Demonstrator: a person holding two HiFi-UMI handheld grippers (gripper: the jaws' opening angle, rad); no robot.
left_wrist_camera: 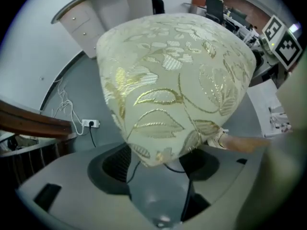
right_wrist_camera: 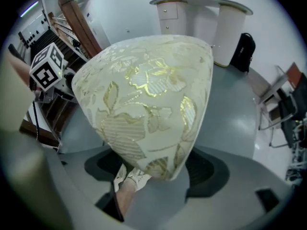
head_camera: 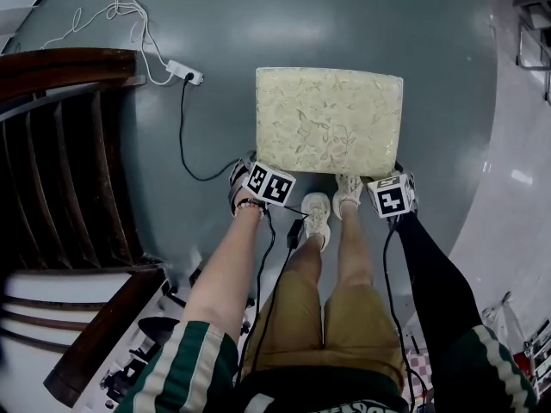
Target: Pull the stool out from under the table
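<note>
Head view: stool (head_camera: pixel 329 120), cream cushion with a gold leaf pattern, stands on the open grey floor (head_camera: pixel 344 24) just in front of the person's shoes (head_camera: pixel 317 213). Left gripper (head_camera: pixel 247 170) is at its near left corner, right gripper (head_camera: pixel 399 175) at its near right corner. A dark wooden frame (head_camera: pixel 69 144) lies to the left, well apart from the stool, with a power strip (head_camera: pixel 185 73) on the floor between them. Left gripper view: left gripper (left_wrist_camera: pixel 160 159) pinches the cushion corner of the stool (left_wrist_camera: pixel 177 75), both pads touching the fabric. White desk (left_wrist_camera: pixel 81 20) stands behind. Right gripper view: right gripper (right_wrist_camera: pixel 153 171) likewise clamps the stool (right_wrist_camera: pixel 148 99) at its corner. One shoe (right_wrist_camera: pixel 127 178) shows below the cushion.
</note>
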